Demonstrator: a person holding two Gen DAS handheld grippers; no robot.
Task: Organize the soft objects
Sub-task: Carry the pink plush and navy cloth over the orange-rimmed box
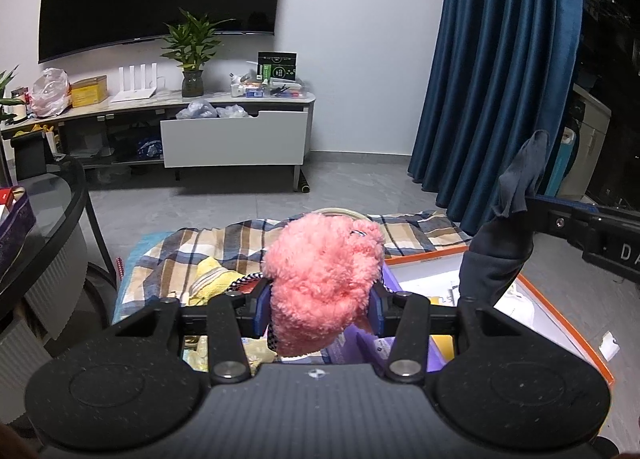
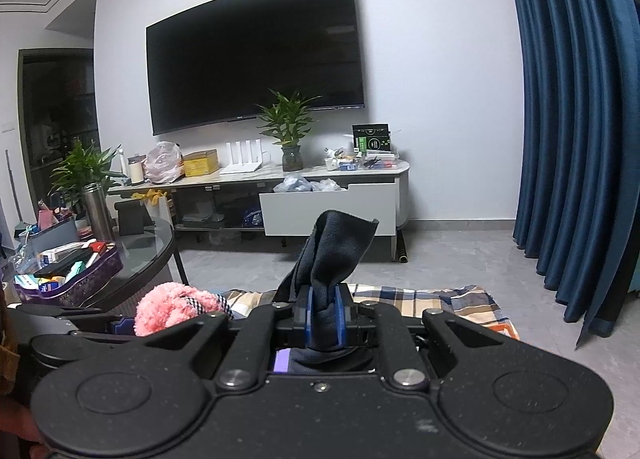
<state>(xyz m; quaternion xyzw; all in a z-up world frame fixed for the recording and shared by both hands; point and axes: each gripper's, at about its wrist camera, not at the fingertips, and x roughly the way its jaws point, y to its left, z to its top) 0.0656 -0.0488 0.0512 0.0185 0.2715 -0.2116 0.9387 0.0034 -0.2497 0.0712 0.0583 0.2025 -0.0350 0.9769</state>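
Note:
A fluffy pink plush item [image 1: 324, 283] fills my left gripper [image 1: 320, 309], whose blue pads are shut on its sides; it is held above a plaid cloth [image 1: 208, 247]. The same pink plush [image 2: 172, 307] shows at the lower left of the right wrist view. My right gripper [image 2: 323, 319] is shut on a dark grey sock [image 2: 336, 247] that sticks up from between its pads. In the left wrist view that sock [image 1: 496, 255] hangs from the right gripper at the right edge. A yellow cloth [image 1: 212, 279] lies on the plaid cloth.
An orange-rimmed white box [image 1: 560, 323] lies on the floor at right, with a purple box [image 1: 360, 347] below my left gripper. A glass table [image 2: 136, 255] with a loaded tray stands at left. A TV cabinet [image 1: 236, 131] with an open drawer and a blue curtain [image 1: 500, 71] lie beyond.

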